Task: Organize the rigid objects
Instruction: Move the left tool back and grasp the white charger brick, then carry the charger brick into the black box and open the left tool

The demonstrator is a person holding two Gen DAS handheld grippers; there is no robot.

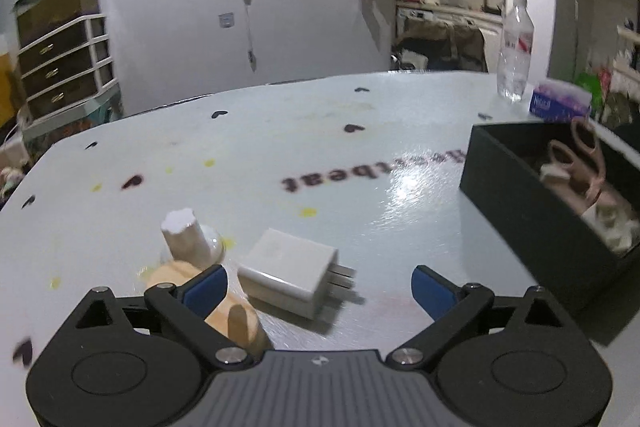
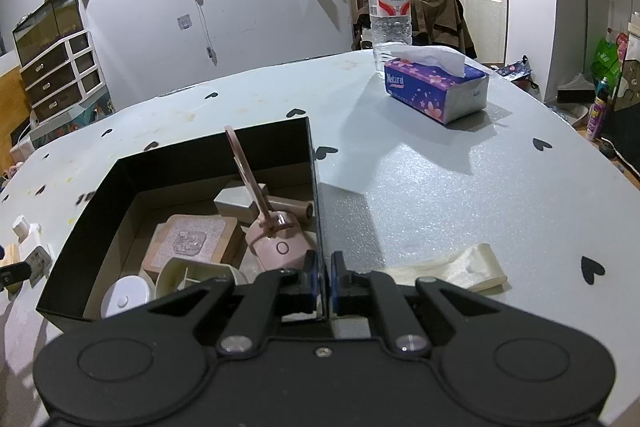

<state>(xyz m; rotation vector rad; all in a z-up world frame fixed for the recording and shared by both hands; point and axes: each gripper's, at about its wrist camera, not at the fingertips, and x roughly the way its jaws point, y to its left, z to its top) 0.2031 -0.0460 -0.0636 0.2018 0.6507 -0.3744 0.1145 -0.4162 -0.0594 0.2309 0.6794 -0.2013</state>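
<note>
— Two claws, you said. What has each got?

— My left gripper is spread wide and holds nothing. My right gripper is closed tight on the near right wall of the black box, pads pinching its edge.

— And closest to the left one?

— One white charger lies on the table between the blue fingertips, nearer the left one, its prongs pointing right. Just beside and partly behind that left finger sits a wooden piece, and a little beyond it a white cylinder, tilted. I cannot read anything on these three.

— The box?

— Off to my left claw's right, well apart from the charger. Inside, from the right wrist view, I count a pink gadget with a tall loop, a tan square with a raised emblem, a grey block, a round white piece. The rest is too crowded to count.

— Any writing?

— Upside down on the tabletop, letters ending "beat"; the start is lost in glare. Farther back, one tissue pack reads "Natural", and behind it stands one water bottle with a red label I cannot read. A cream ribbon-like strip lies right of my right claw.
</note>
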